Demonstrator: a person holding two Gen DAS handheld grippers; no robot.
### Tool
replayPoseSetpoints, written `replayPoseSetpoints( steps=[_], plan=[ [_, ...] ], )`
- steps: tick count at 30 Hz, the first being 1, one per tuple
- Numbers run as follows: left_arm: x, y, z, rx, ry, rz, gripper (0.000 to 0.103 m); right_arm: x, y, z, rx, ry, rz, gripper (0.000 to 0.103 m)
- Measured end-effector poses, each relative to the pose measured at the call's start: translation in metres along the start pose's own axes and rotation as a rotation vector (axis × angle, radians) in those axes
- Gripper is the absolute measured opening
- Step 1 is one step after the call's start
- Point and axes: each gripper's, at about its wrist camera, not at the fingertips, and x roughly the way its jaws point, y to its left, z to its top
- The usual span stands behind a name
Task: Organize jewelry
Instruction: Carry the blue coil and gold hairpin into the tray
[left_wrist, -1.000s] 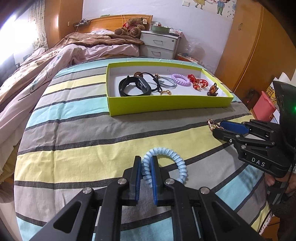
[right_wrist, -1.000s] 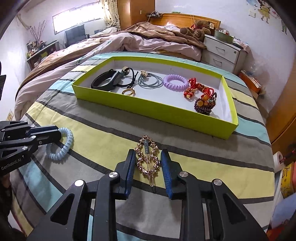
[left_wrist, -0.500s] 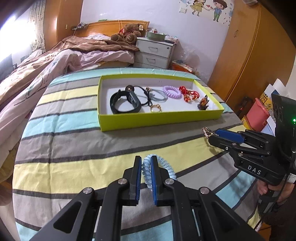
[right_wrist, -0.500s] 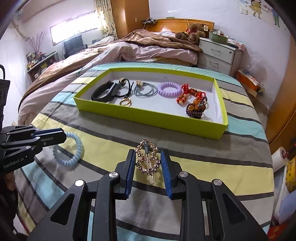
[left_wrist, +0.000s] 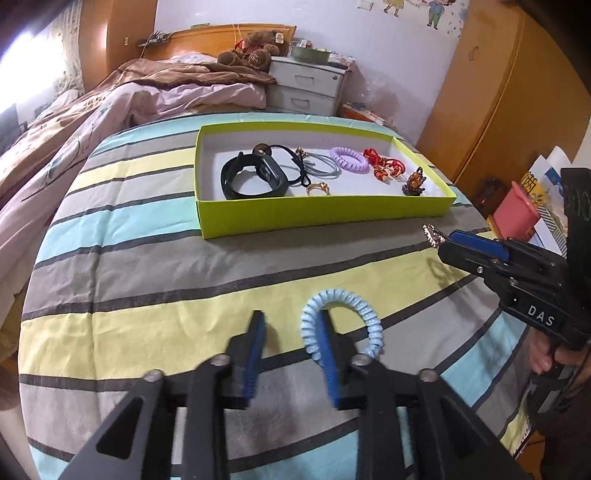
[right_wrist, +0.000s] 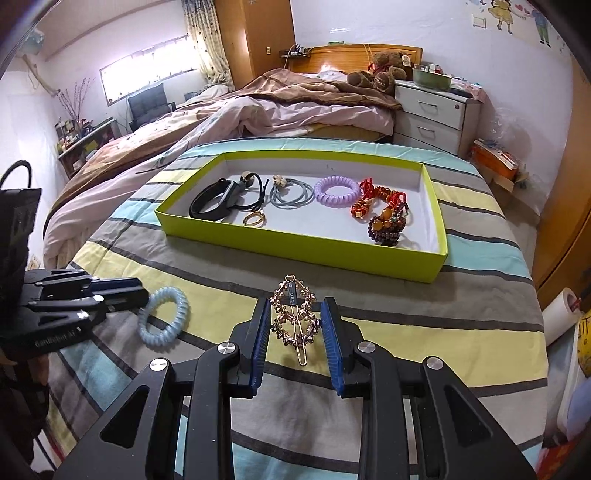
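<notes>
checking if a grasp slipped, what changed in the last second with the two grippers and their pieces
The left gripper opened: it was clamped on the blue coil hair tie a second ago, and now the tie just hangs around one finger. The right gripper stays shut on the gold hair clip, lifted a little. The green tray and its contents are unchanged.

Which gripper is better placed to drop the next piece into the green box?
Right. The right gripper holds the gold hair clip clamped, facing the green box. The left gripper is open, with the blue coil hair tie looped loosely over one finger.
</notes>
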Motion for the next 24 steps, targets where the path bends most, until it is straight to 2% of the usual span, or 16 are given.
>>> replayPoseSetpoints(
  steps=[6, 12, 13, 14, 17, 24],
  plan=[
    [0.007, -0.01, 0.001, 0.047, 0.016, 0.036, 0.032, -0.002, 0.0, 0.0, -0.002, -0.002, 0.005, 0.029],
    [0.013, -0.028, 0.003, 0.168, 0.027, 0.145, 0.031, -0.002, 0.0, 0.0, -0.004, -0.005, 0.004, 0.029],
    [0.013, -0.027, 0.003, 0.172, 0.027, 0.14, 0.026, -0.002, 0.0, 0.0, -0.002, -0.007, 0.004, 0.029],
    [0.013, -0.027, 0.003, 0.167, 0.027, 0.13, 0.008, -0.002, -0.001, 0.001, 0.0, -0.007, 0.004, 0.029],
    [0.013, -0.027, 0.005, 0.165, 0.023, 0.128, 0.009, -0.002, -0.002, 0.001, 0.005, -0.007, 0.002, 0.029],
    [0.001, -0.026, 0.018, 0.127, -0.03, 0.069, 0.009, -0.008, -0.005, 0.006, 0.014, -0.027, 0.002, 0.029]
  ],
)
